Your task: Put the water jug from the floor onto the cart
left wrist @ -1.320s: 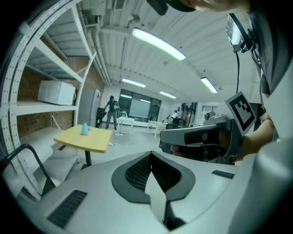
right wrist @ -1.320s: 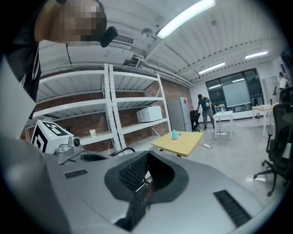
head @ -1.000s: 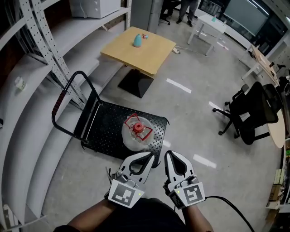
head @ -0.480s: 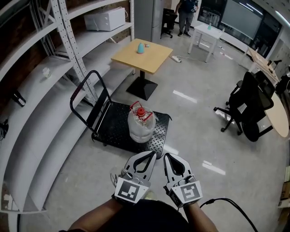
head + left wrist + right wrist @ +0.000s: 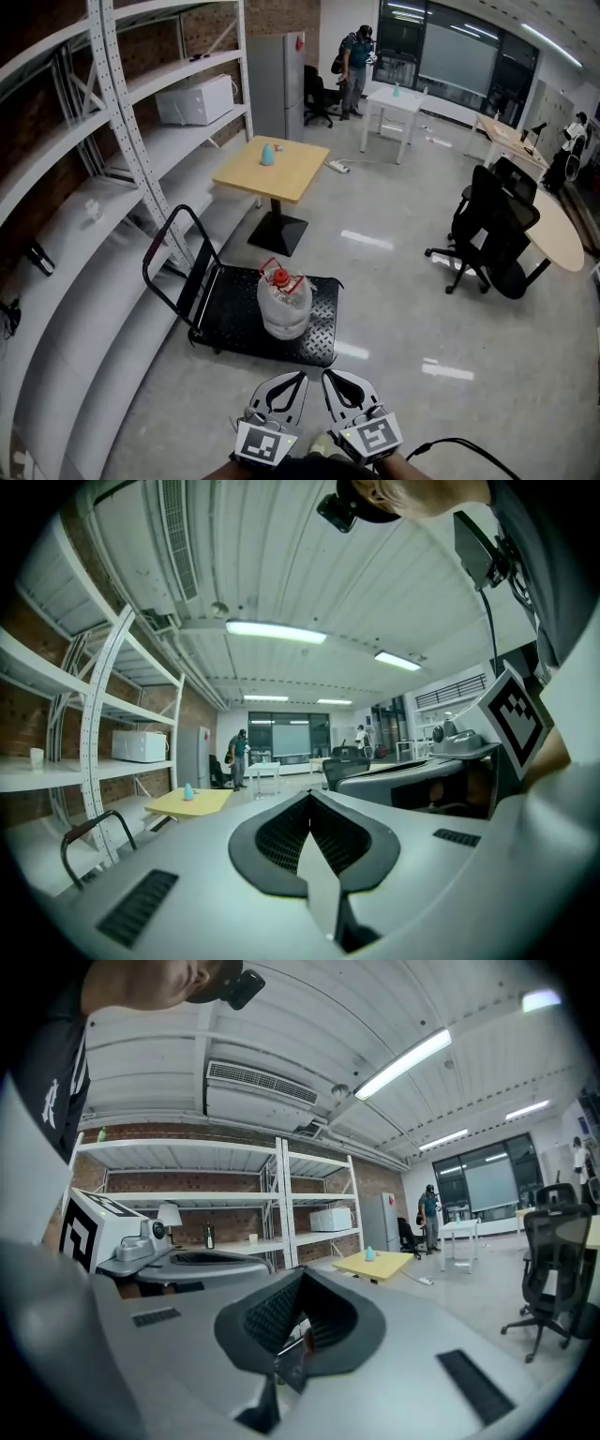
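Observation:
The clear water jug (image 5: 284, 305) with a red cap and red handle stands upright on the black cart (image 5: 230, 326), close to the deck's front edge. The cart's black push handle (image 5: 165, 270) rises at its left end. Both grippers are low in the head view, side by side and well back from the cart. My left gripper (image 5: 290, 380) is shut with nothing in it, and so is my right gripper (image 5: 335, 378). The left gripper view shows its jaws (image 5: 309, 803) pressed together. The right gripper view shows its pair (image 5: 298, 1288) shut, and no jug appears.
A small yellow table (image 5: 272, 169) with a blue bottle stands behind the cart. White metal shelving (image 5: 103, 141) runs along the left wall. A black office chair (image 5: 492, 234) is at the right, and a white table (image 5: 398, 98) and a person (image 5: 356, 56) are far back.
Both grippers have pulled back from the cart together, and they now sit lower in the head view. The jug stays on the cart, now farther away. The view takes in more of the room.

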Action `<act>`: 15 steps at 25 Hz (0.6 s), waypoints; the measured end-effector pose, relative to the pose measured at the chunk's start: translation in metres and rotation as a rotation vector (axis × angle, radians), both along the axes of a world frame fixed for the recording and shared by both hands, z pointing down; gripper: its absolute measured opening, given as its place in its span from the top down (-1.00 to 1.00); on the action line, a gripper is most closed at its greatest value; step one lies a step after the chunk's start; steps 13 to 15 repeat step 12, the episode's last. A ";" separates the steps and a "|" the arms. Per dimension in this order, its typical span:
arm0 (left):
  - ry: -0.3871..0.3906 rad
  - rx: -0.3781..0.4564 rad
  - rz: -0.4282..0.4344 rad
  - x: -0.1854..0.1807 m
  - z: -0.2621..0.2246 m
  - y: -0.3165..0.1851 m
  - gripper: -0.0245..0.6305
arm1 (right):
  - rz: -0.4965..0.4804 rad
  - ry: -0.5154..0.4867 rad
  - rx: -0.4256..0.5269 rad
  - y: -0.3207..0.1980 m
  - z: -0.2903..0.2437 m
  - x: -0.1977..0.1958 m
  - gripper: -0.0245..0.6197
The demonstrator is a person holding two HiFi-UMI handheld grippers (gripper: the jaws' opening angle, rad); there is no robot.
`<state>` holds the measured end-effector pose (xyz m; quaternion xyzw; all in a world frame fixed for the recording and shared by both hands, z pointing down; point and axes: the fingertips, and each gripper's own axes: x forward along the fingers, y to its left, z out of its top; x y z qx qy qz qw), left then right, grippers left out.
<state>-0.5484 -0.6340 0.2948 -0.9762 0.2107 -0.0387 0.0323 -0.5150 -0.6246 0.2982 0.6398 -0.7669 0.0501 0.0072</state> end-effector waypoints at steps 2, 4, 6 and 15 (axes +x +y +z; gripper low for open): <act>-0.005 -0.010 0.005 -0.002 0.004 0.003 0.91 | 0.002 0.006 -0.003 0.003 0.001 -0.003 0.93; -0.004 -0.013 0.013 -0.002 0.002 0.005 0.91 | 0.006 0.014 -0.003 0.005 -0.001 -0.005 0.93; 0.005 -0.003 0.020 -0.003 -0.003 0.006 0.91 | 0.007 0.024 0.002 0.006 -0.005 -0.007 0.93; 0.015 -0.016 0.025 -0.001 -0.006 0.022 0.91 | -0.015 0.048 -0.012 0.021 -0.007 -0.011 0.93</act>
